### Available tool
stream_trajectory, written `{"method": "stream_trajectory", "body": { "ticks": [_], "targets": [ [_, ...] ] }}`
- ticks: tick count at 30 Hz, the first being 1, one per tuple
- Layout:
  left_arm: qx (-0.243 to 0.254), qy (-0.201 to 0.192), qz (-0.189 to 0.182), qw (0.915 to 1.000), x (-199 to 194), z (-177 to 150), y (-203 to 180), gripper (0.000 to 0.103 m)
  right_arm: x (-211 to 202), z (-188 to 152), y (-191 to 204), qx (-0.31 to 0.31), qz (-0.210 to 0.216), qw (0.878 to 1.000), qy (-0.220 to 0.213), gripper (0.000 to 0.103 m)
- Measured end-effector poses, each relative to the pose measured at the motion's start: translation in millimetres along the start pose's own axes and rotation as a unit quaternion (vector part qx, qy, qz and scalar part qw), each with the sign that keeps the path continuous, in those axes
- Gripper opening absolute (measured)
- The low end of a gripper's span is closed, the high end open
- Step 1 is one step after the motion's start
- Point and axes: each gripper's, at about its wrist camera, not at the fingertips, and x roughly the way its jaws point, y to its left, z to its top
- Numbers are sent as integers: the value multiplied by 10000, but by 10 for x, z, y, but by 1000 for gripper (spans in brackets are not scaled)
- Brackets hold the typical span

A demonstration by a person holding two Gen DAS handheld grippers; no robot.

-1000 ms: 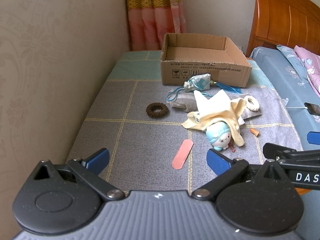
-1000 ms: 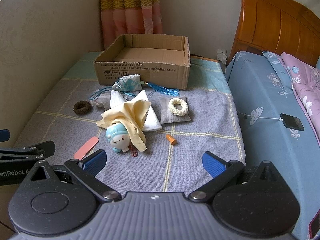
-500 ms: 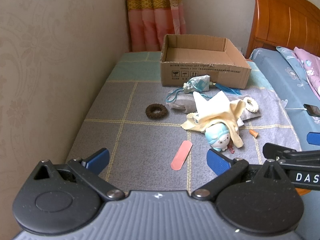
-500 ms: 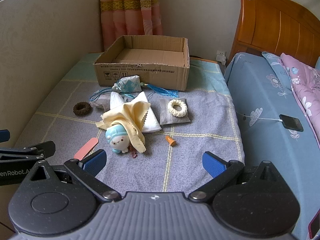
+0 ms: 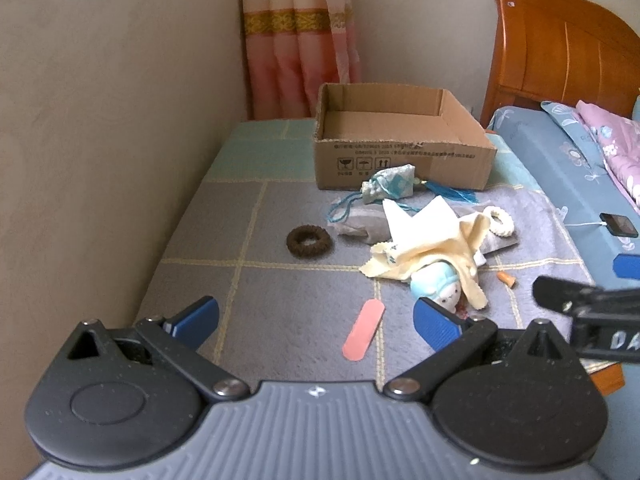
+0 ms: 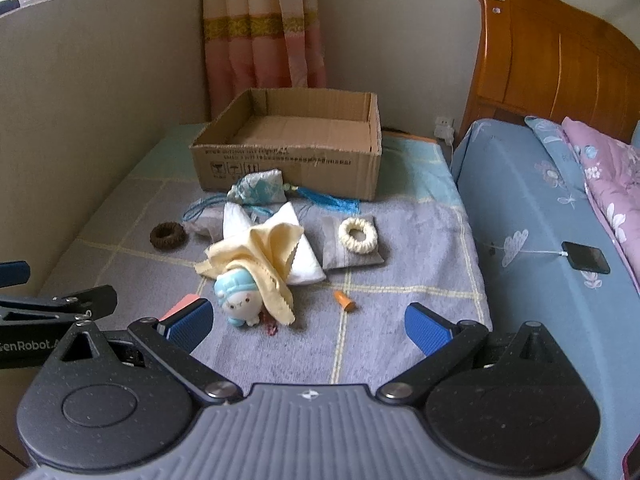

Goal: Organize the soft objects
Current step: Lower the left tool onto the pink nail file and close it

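Observation:
An open cardboard box (image 5: 400, 148) (image 6: 292, 152) stands at the back of a grey checked cloth. In front of it lie a teal pouch with tassel (image 5: 390, 189) (image 6: 258, 192), a brown scrunchie (image 5: 308, 241) (image 6: 168, 235), a cream scrunchie (image 6: 357, 235) on a grey sachet, a yellow cloth (image 5: 432, 248) (image 6: 256, 256) over a white cloth, and a blue-capped plush (image 5: 438, 290) (image 6: 238, 298). My left gripper (image 5: 316, 320) is open and empty, near the front edge. My right gripper (image 6: 308, 326) is open and empty, just before the plush.
A pink strip (image 5: 364, 334) and a small orange plug (image 6: 345, 301) lie on the cloth. A wall runs along the left. A blue bed (image 6: 532, 216) with a phone (image 6: 586, 257) on a cable and a wooden headboard (image 6: 552, 64) are at the right.
Both grippers have drawn back and tilted up a little, so the objects sit slightly farther and lower in view. Nothing on the cloth has moved.

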Motion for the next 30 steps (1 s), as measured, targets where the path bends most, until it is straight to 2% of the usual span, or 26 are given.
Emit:
{"method": "stream_trajectory", "body": {
  "ticks": [3,10,14,24,30],
  "targets": [
    [30,13,-22,10000,78,-33,12,102,-6,8,-36,63,44,9999,-75,103],
    [366,223,-427,9982,389,-183,-48,103,65,-5,-93,-3,133,9998,-176,103],
    [439,477,-659,9957,591,-275,-102,102,143,-34,-116,-112,163,9996,-224,103],
    [495,931,-944,9899,946,-399,-110,102,484,-212,-236,-305,192,9993,122,103],
    [703,844,-923,9897,976,-408,-159,103,667,-383,-353,-461,323,9981,230,103]
  ]
}}
